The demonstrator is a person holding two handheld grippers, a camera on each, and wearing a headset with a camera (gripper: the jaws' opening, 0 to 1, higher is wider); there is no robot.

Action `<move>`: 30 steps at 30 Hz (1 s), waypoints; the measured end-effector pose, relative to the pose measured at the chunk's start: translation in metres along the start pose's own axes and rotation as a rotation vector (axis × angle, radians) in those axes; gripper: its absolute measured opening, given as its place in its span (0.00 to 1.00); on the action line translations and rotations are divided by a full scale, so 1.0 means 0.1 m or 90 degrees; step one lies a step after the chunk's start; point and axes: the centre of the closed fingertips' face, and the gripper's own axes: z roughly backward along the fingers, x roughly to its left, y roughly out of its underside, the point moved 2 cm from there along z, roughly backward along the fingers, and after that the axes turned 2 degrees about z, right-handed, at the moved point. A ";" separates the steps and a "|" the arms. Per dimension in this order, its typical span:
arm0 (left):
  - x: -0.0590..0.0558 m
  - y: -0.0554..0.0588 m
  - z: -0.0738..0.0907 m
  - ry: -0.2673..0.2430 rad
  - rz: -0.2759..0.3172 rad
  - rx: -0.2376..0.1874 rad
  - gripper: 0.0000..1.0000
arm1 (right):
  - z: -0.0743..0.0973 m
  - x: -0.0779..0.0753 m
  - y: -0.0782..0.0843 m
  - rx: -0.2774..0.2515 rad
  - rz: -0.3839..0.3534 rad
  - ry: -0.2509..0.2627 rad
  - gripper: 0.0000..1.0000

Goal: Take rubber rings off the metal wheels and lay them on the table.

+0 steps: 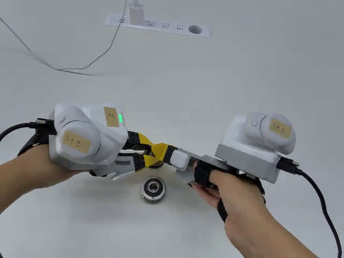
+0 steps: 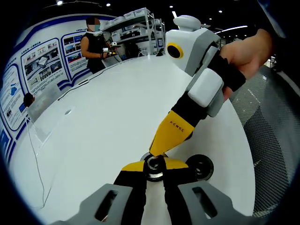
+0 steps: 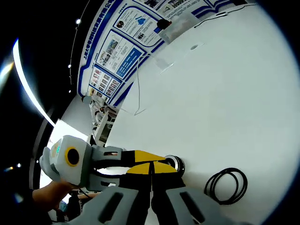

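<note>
While both hands hold their tools low over the white tabletop (image 1: 226, 70), the two grippers point toward each other and their yellow tips meet in the middle. The left hand (image 1: 32, 166) wraps its tool from the left, and the right hand (image 1: 236, 199) grasps its tool from below on the right. The left gripper (image 2: 155, 165) is clamped on a metal wheel (image 2: 154, 169), with one jaw on either side. The right gripper (image 2: 158, 151) slants down with its jaws drawn together, the tip against that wheel's rim; whether it pinches a ring cannot be made out. A second wheel (image 1: 153, 189) lies flat just nearer. Black rubber rings (image 3: 227, 185) lie loose on the tabletop, a little apart from the clamped wheel.
</note>
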 end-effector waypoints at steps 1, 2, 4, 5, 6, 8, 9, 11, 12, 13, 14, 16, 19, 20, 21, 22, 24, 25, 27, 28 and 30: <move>0.00 0.00 0.00 0.001 0.001 -0.001 0.13 | 0.02 -0.04 -0.01 -0.007 -0.006 0.007 0.01; 0.00 0.00 0.00 0.001 0.001 -0.001 0.13 | 0.02 -0.06 -0.01 -0.009 -0.006 0.011 0.01; 0.00 0.00 0.00 0.001 -0.001 0.000 0.13 | 0.04 -0.12 -0.01 -0.010 -0.009 0.022 0.01; 0.00 0.00 0.00 0.001 0.000 0.000 0.13 | 0.05 -0.13 -0.01 -0.011 -0.011 0.024 0.01; 0.00 0.00 0.00 0.001 0.001 -0.001 0.13 | 0.05 -0.16 0.00 -0.012 -0.012 0.029 0.01; 0.00 0.00 0.00 0.001 0.001 -0.001 0.13 | 0.07 -0.20 0.01 -0.013 -0.019 0.035 0.01; 0.00 0.00 0.00 0.001 0.000 0.000 0.13 | 0.08 -0.22 0.02 -0.015 -0.021 0.039 0.01; 0.00 0.00 0.00 0.001 0.001 0.000 0.13 | 0.10 -0.23 0.03 -0.014 -0.023 0.043 0.01; 0.00 0.00 0.00 0.001 0.001 0.000 0.13 | 0.11 -0.24 0.03 -0.015 -0.023 0.046 0.01; 0.00 0.00 0.00 0.000 0.001 0.000 0.13 | 0.12 -0.27 0.03 -0.016 -0.024 0.049 0.01; 0.00 0.00 0.00 0.000 0.001 -0.001 0.13 | 0.12 -0.28 0.04 -0.015 -0.028 0.050 0.01; 0.00 0.00 0.00 0.001 0.002 -0.002 0.13 | 0.14 -0.28 0.05 -0.015 -0.034 0.053 0.01; 0.00 0.00 0.00 0.002 0.000 0.000 0.13 | 0.14 -0.29 0.06 -0.018 -0.042 0.051 0.01; 0.00 0.00 0.00 0.002 0.001 0.000 0.13 | 0.14 -0.29 0.06 -0.019 -0.043 0.051 0.02; 0.00 0.00 0.00 0.002 0.001 -0.001 0.13 | 0.13 -0.29 0.07 -0.018 -0.043 0.050 0.02; 0.00 0.00 0.00 0.003 0.001 -0.001 0.13 | 0.13 -0.29 0.07 -0.017 -0.043 0.050 0.02; 0.00 0.00 0.00 0.003 0.002 -0.002 0.13 | 0.12 -0.30 0.07 -0.017 -0.048 0.048 0.02; 0.00 0.00 0.00 0.003 0.002 -0.002 0.13 | 0.12 -0.30 0.07 -0.018 -0.049 0.048 0.03; 0.00 0.00 0.00 0.003 0.001 -0.002 0.13 | 0.12 -0.30 0.08 -0.019 -0.056 0.047 0.09; 0.00 0.00 0.00 0.003 0.002 -0.002 0.13 | 0.11 -0.30 0.08 -0.018 -0.055 0.046 0.09; 0.00 0.00 0.00 0.003 0.001 -0.002 0.13 | 0.11 -0.30 0.08 -0.017 -0.053 0.045 0.09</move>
